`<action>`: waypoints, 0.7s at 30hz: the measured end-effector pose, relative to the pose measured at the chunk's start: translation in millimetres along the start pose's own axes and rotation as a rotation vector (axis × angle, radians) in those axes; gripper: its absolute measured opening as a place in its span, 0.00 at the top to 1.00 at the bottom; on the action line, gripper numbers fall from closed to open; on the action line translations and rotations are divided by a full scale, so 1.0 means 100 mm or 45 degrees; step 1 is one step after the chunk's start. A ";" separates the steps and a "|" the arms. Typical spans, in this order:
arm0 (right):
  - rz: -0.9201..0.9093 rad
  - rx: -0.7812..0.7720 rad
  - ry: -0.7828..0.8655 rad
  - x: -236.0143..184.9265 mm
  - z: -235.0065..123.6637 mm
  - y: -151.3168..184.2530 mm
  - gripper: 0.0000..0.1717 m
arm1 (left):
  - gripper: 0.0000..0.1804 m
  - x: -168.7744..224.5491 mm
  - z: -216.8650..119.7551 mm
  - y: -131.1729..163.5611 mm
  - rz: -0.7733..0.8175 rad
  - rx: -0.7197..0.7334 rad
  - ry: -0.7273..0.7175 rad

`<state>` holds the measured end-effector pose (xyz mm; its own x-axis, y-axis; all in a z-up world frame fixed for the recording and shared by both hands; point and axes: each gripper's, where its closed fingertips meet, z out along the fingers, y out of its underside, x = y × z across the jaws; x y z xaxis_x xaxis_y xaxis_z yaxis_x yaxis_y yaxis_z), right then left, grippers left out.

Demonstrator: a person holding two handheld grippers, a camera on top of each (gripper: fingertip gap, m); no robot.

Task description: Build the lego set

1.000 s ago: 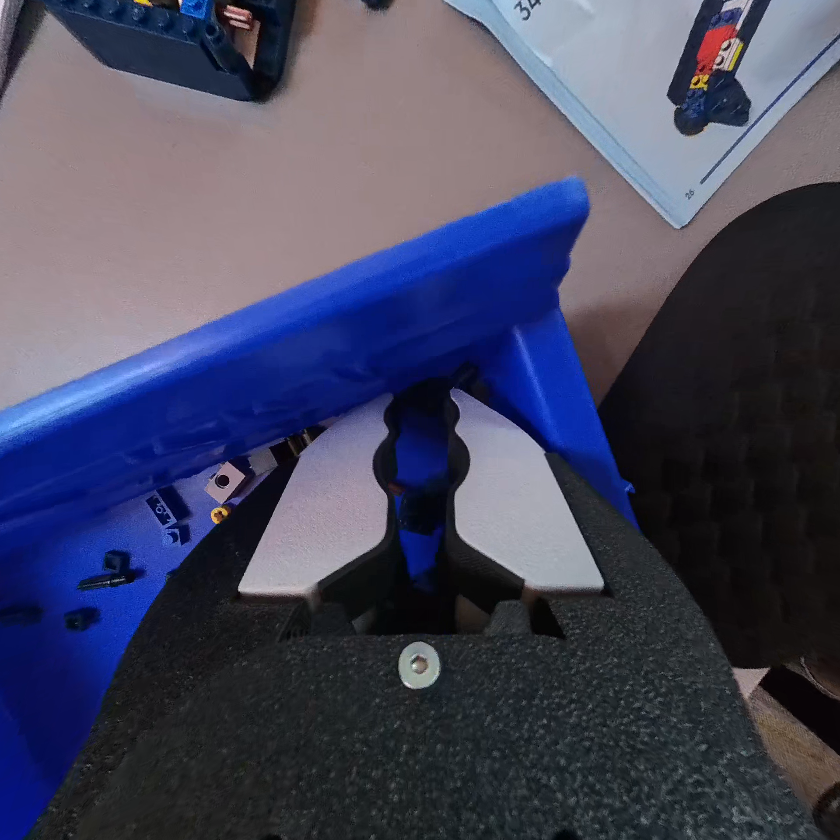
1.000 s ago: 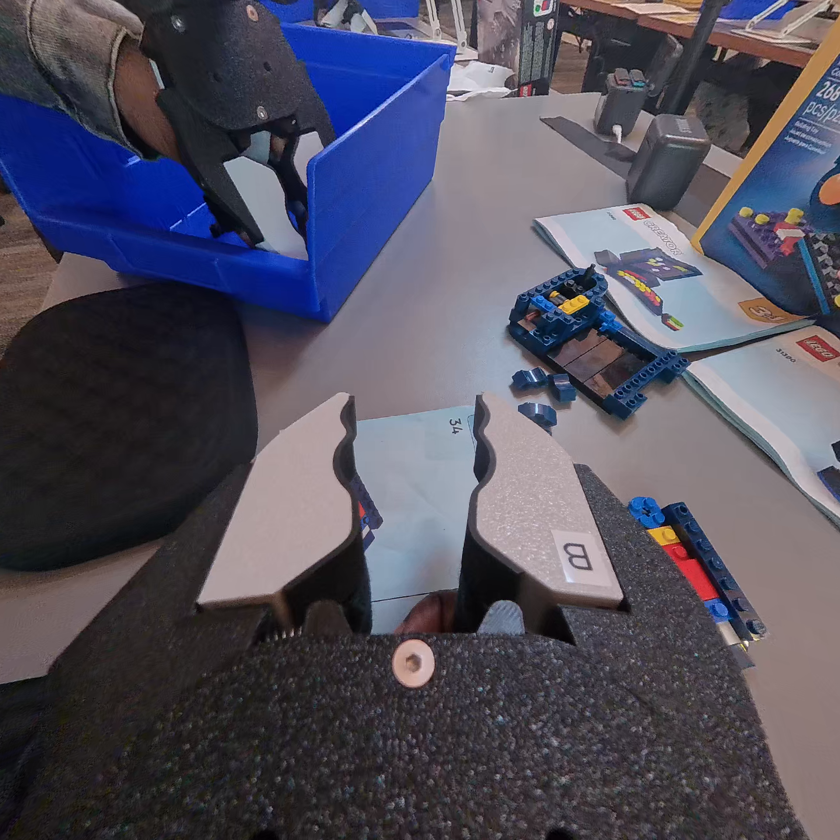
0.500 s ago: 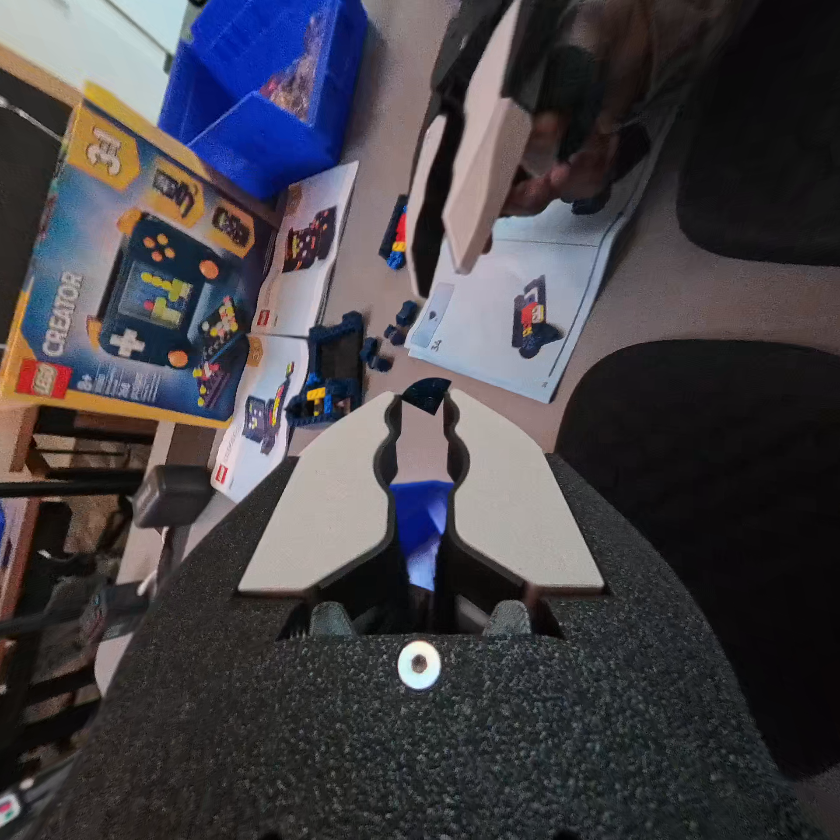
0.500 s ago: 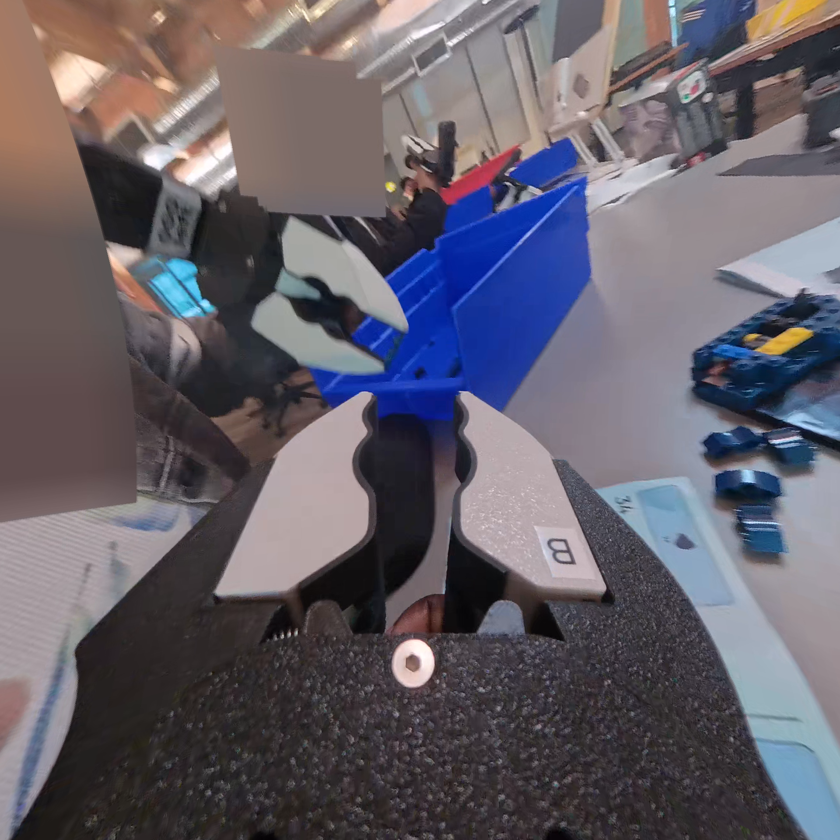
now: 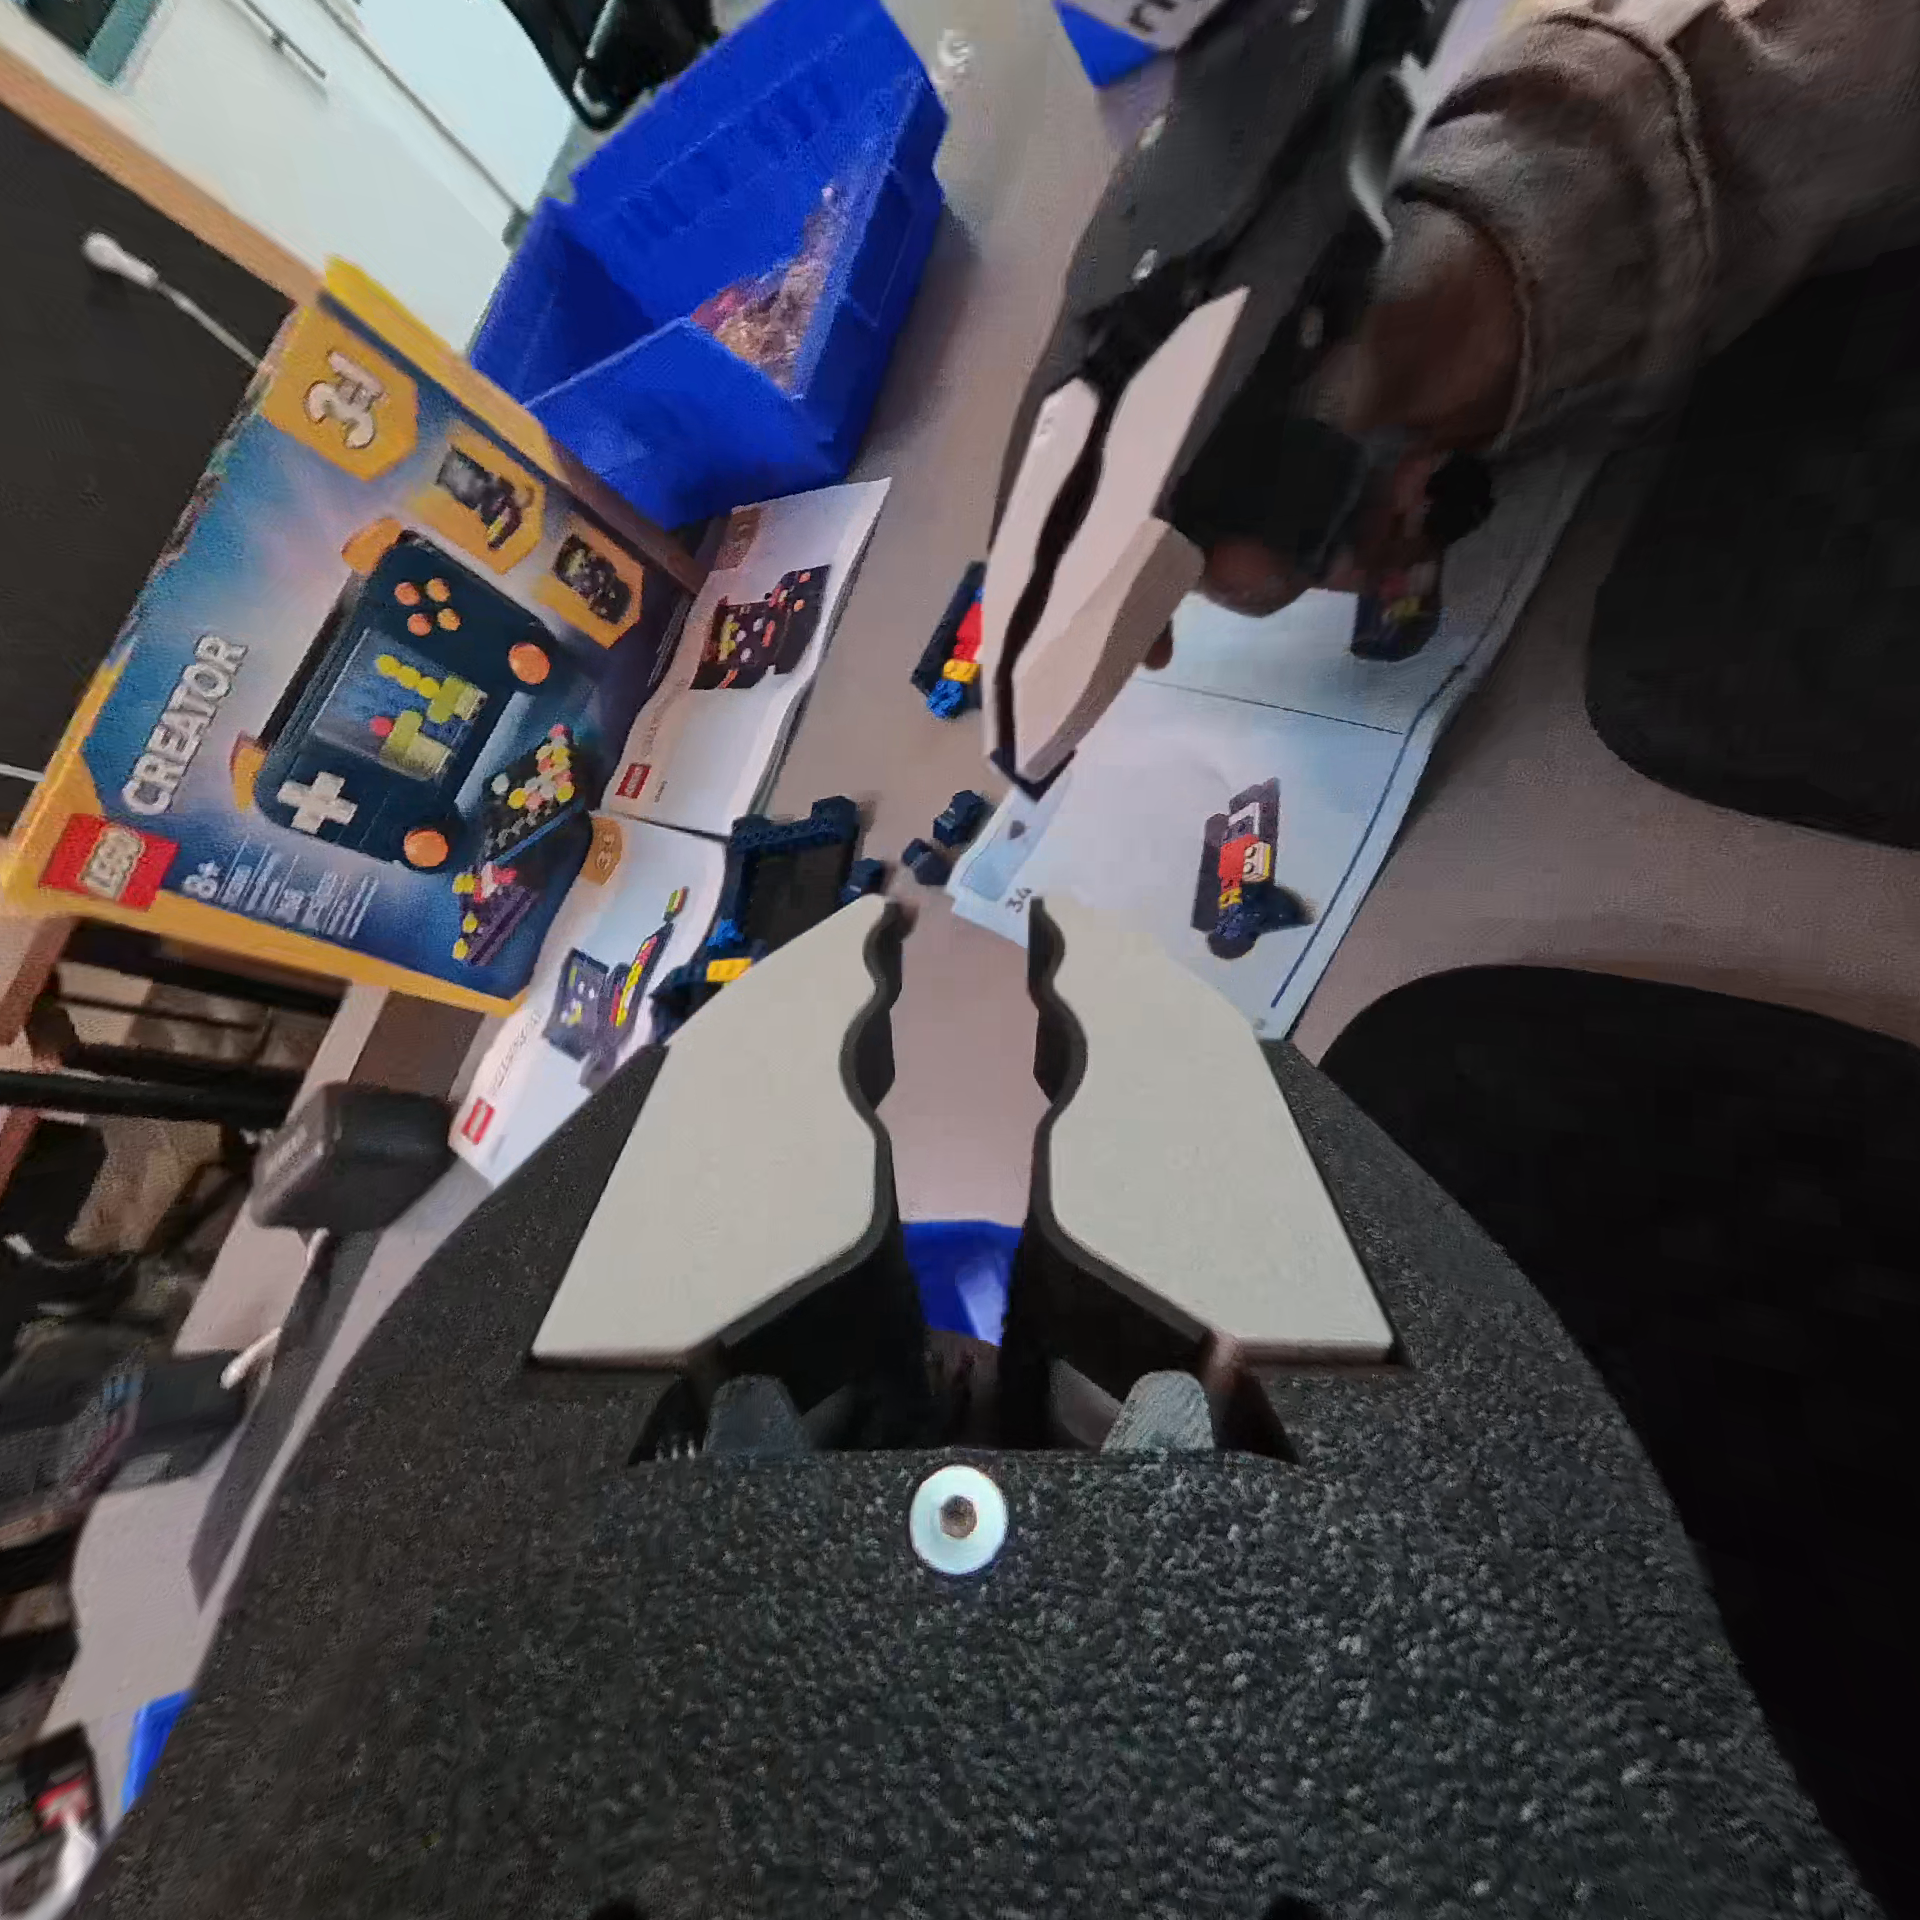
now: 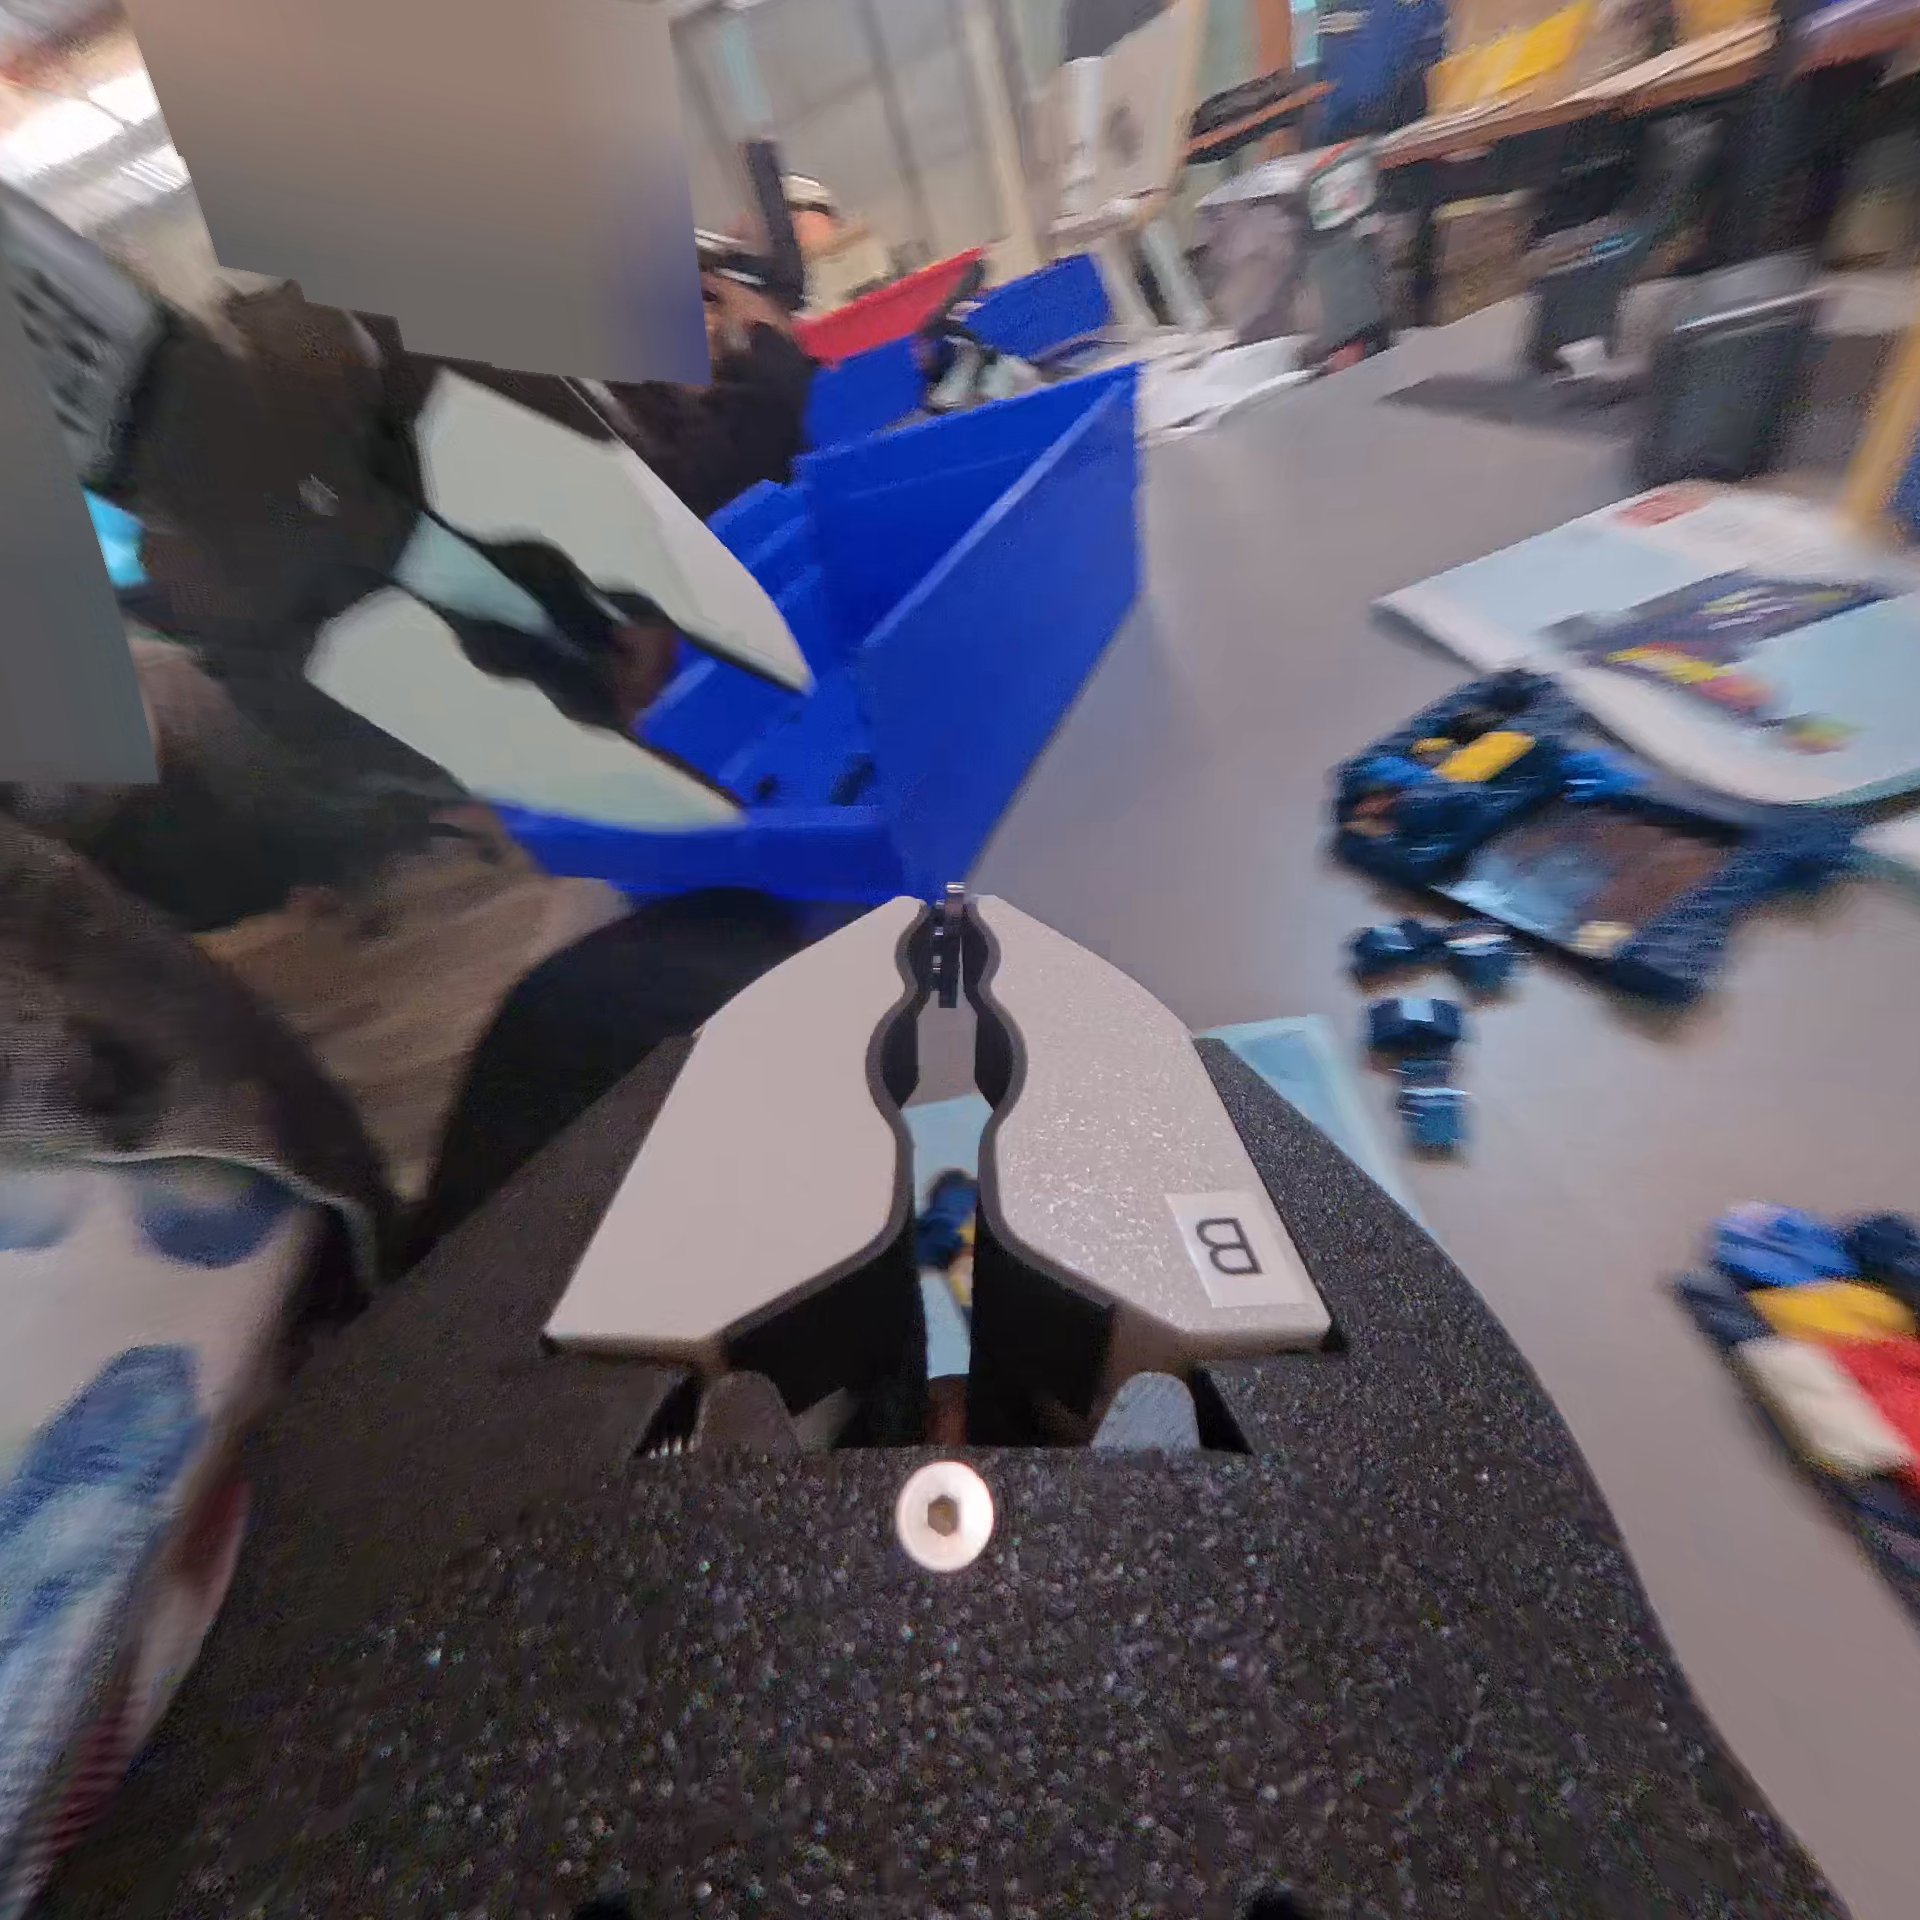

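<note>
— What's laid out on the counter [image 6: 1226, 665]?

— A blue bin [image 6: 997, 623], open booklets [image 5: 1226, 790], a half-built dark blue frame [image 6: 1579, 831] and loose dark blue bricks [image 6: 1418, 1023].

— And the grippers?

— The right gripper [image 6: 948, 914] has its jaws clenched on a thin dark piece [image 6: 943, 951], held up in the air near the bin. The left gripper [image 5: 956, 925] hangs with jaws parted, nothing between them.

— So the build looks unfinished?

— I'd say so.

Right gripper [image 6: 948, 914] closed on a small thin dark piece [image 6: 943, 956] at its fingertips, blue bin [image 6: 997, 623] behind, other gripper [image 6: 748, 748] at left with parted fingers, dark blue brick assembly [image 6: 1538, 821] and open booklet [image 6: 1704, 623] at right on grey table [image 6: 1226, 748]
</note>
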<state>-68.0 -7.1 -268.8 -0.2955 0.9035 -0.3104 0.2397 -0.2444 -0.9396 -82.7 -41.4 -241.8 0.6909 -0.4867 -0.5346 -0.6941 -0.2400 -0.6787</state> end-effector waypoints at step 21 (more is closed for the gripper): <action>-0.471 0.331 0.274 0.16 -0.29 -0.41 0.72 | 0.80 -0.03 -0.73 0.97 -0.610 -0.406 0.383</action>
<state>-55.4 27.5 -230.7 -0.1131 0.9917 0.0612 -0.0915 0.0509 -0.9945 -166.4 -124.3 -269.3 0.8845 -0.4664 -0.0138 -0.3806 -0.7041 -0.5994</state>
